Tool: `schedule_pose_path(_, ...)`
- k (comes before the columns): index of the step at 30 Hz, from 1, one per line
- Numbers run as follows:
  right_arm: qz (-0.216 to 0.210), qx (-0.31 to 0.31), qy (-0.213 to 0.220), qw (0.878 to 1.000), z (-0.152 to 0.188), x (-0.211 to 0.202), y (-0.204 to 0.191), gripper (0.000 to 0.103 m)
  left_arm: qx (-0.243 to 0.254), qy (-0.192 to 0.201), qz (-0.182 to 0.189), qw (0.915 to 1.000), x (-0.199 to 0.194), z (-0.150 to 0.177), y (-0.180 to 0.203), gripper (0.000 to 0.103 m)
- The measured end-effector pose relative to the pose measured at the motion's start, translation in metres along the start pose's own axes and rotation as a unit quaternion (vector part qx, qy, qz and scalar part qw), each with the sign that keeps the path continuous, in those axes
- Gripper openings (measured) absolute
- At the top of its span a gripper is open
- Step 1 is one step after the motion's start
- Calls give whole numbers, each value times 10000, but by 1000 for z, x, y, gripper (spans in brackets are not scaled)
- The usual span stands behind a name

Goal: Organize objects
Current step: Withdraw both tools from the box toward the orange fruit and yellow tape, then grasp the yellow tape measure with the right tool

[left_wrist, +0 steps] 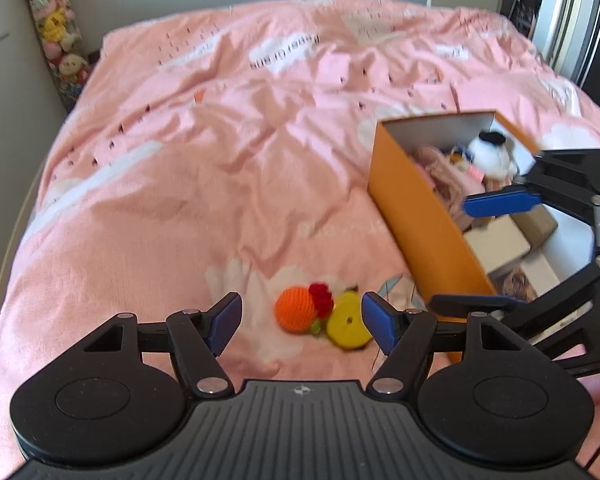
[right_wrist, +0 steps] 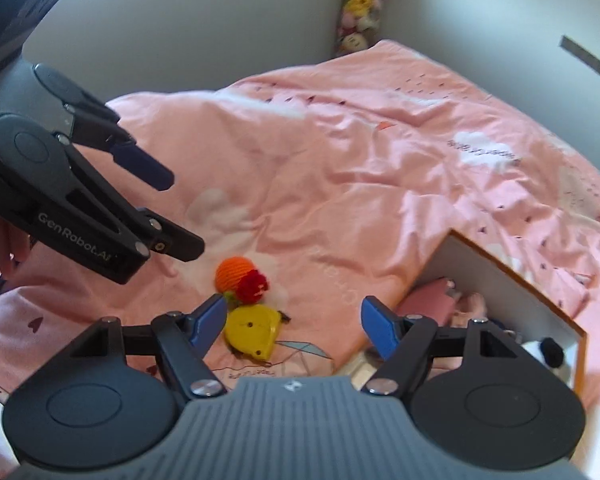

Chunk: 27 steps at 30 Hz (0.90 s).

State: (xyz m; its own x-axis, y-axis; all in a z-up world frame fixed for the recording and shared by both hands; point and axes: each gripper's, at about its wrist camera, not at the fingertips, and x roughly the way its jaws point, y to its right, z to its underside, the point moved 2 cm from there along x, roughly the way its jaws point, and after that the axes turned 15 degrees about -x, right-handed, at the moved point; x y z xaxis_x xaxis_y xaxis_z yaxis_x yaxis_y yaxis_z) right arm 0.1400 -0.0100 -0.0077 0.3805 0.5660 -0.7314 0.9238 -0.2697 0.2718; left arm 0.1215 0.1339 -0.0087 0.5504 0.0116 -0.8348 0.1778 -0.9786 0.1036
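A small heap of toys lies on the pink duvet (left_wrist: 220, 140): an orange crochet ball (left_wrist: 296, 312) (right_wrist: 234, 272), a red crochet piece (left_wrist: 322, 300) (right_wrist: 253, 286) and a yellow toy (left_wrist: 348, 322) (right_wrist: 254, 330). To their right stands an orange box (left_wrist: 412, 216) (right_wrist: 500, 264) with white inner walls, holding a white plush with a black patch (left_wrist: 492, 152) (right_wrist: 548, 354) and other soft things. My left gripper (left_wrist: 302, 320) (right_wrist: 168, 208) hangs open above the heap, holding nothing. My right gripper (right_wrist: 294, 326) (left_wrist: 484, 254) is open and empty over the box's near end.
The bed fills most of both views, its cover wrinkled. A hanging column of plush toys (left_wrist: 58, 28) (right_wrist: 360, 8) is in the far corner by the grey wall. A dark doorway or wardrobe (left_wrist: 572, 20) stands beyond the bed's right side. A person's hand (right_wrist: 4, 248) shows behind the left gripper.
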Motion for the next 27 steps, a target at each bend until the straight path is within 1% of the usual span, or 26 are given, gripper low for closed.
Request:
schedule_pose_path(4,-418,-15,-435,9982,-7,30,-6,72,403,-270,-186,9987,11,3,-5,80)
schedule_pose_path(6,-550,68,-613,9966,-8,45,-8,68,569,-418,-235,9972,16,4,-9,80)
schedule_pose_path(10,-835,374,-959,9912,-10,68,-9,66,702,-819,-118,9941,30,5,-18,76)
schedule_pose_path(14,-1000,739,-1415,9821,-12,94,-10,66,853,-1068,-62,9906,42,4,-23,75)
schedule_pose_path(17,-1026,975,-1739,9745,-10,113,-10,66,979,-1199,-76,9879,51,3,-25,71)
schedule_pose_path(22,-934,1034,-2062,9685,-8,136,-13,66,947,-1342,-49,9864,65,-3,-29,69)
schedule_pose_path(27,-923,1099,-2265,9634,-5,151,-14,58,962,-1373,-61,9858,71,-6,-30,65)
